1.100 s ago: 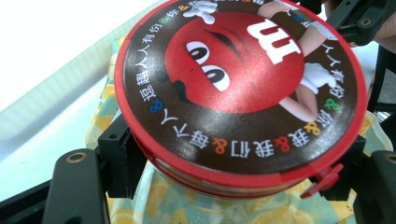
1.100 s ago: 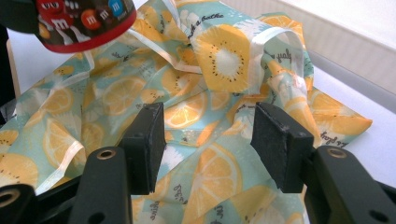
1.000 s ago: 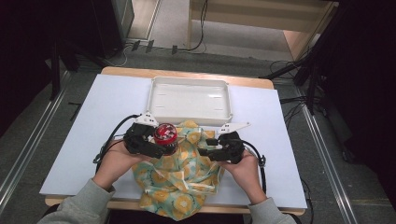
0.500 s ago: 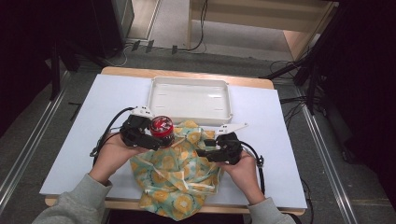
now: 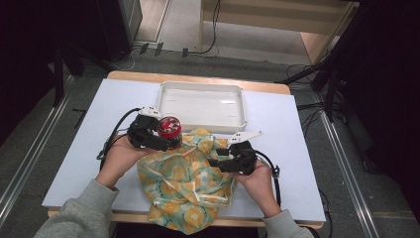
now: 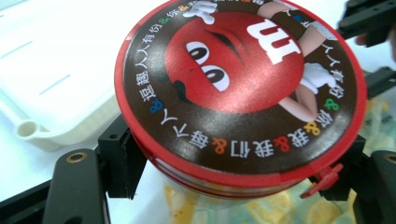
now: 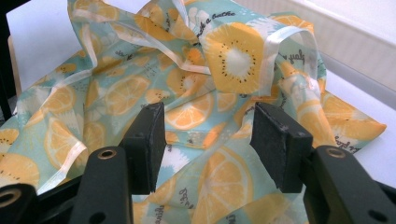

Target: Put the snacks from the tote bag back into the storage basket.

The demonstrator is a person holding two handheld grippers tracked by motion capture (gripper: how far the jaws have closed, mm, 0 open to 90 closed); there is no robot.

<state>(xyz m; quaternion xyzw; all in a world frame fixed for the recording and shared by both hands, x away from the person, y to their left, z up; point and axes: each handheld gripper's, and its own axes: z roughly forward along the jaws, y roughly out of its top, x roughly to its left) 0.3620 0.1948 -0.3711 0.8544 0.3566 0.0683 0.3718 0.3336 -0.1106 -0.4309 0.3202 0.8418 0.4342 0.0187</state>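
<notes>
Lying under dim surroundings, with dark floor and cables [image 5: 208, 44] at the far side, and carrying everything on a white bench [image 5: 89, 148] with a wooden edge. Starting at the left: coming in from the near edge in a grey sleeve [image 5: 79, 213], holding the left hand-held gripper [image 5: 171, 141] just beyond the left corner of the cloth. Pinching a round red-lidded candy tin [image 5: 169, 127] between both jaws, pads pressing its sides just under the lid, as seen close up in the left gripper view [image 6: 240, 88]. Showing a red cartoon face and a ring of printed characters on the lid, tilted slightly toward the camera. Hanging above the cloth's edge, near the front left corner of the white tray [image 5: 203, 104], which is sitting empty at the far middle of the bench. Spreading across the near middle: a crumpled lemon-print cloth bag [image 5: 185, 183], teal and yellow, draping over the front edge of the bench. Finishing at the right: resting the right hand-held gripper [image 5: 213, 162] on the bag's right side, jaws spread apart with fabric [image 7: 210, 116] lying between and beyond them, not clamping anything.
</notes>
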